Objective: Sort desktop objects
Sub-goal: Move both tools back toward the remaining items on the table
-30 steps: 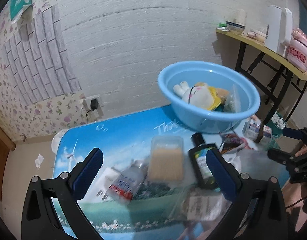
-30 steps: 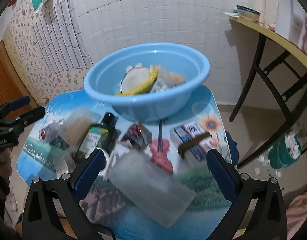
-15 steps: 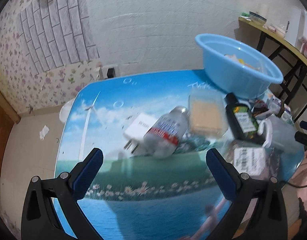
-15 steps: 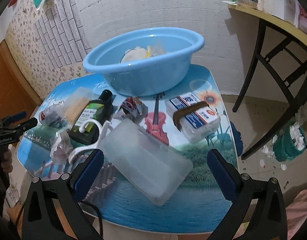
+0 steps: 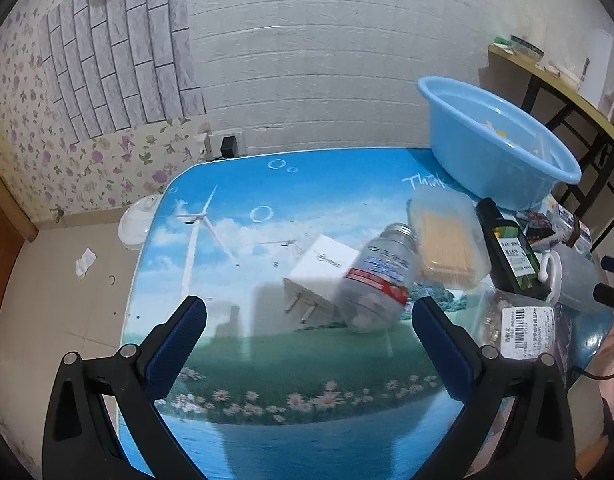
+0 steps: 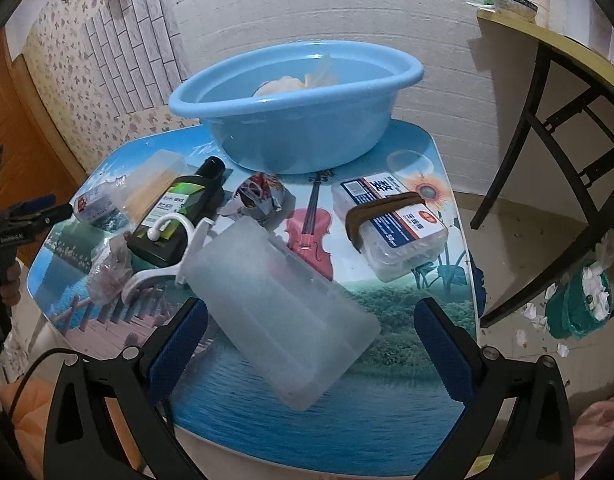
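Observation:
A blue basin (image 6: 295,96) with a plush toy inside stands at the table's far side; it also shows in the left wrist view (image 5: 495,148). My left gripper (image 5: 307,344) is open and empty, just short of a white plug adapter (image 5: 319,276) and a lying clear bottle (image 5: 379,280). Beside them lie a swab box (image 5: 447,240) and a dark bottle (image 5: 511,252). My right gripper (image 6: 307,348) is open and empty, with a frosted plastic jug (image 6: 275,308) lying between its fingers. A snack packet (image 6: 259,196) and a banded cotton-swab box (image 6: 391,220) lie beyond.
The picture-printed table (image 5: 267,380) stands against a white brick wall. A labelled plastic bag (image 5: 523,332) lies at its right edge. A yellow side table (image 6: 555,40) and a green waste bin (image 6: 579,308) stand to the right. A white lid (image 5: 137,224) lies on the floor.
My left gripper has pulled back and swung left, so the adapter and bottle now lie ahead of it. My right gripper has dropped lower and closer to the jug.

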Motion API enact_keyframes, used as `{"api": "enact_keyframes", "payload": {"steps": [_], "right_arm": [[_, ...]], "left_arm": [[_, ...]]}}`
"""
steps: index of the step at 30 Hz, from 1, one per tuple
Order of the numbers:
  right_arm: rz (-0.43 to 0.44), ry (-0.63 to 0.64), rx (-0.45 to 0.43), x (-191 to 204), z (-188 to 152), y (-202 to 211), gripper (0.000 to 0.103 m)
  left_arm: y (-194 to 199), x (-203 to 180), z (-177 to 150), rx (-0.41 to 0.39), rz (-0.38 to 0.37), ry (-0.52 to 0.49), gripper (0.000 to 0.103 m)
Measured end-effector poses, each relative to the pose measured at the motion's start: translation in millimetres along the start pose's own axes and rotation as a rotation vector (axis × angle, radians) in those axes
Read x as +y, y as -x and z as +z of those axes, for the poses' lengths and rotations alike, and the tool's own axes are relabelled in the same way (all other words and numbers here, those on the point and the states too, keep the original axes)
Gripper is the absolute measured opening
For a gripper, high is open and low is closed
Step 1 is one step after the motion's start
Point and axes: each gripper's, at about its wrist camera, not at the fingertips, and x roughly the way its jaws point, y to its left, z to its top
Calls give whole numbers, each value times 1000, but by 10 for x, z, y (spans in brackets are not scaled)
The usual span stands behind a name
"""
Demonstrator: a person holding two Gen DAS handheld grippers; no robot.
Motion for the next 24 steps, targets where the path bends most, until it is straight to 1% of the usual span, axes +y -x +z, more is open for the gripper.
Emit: {"api": "enact_keyframes", "payload": {"steps": [3, 6, 11, 16, 24], "right_arm": [[-2, -4, 1, -44, -19, 5, 101], [5, -3, 7, -63, -31, -7, 101], [21, -1, 13, -68, -27, -19, 101], [19, 16, 24, -13, -26, -52, 102], [20, 20, 18, 44, 4, -66, 101]], "left_arm": [[14, 113, -4, -5, 1, 21, 103], [-22, 230, -11, 1, 18, 29, 103], [-130, 333, -71, 34, 36, 32, 103], [-234, 303, -94, 51, 36, 18, 103], [-381, 153, -4, 51, 2, -43, 103]]}}
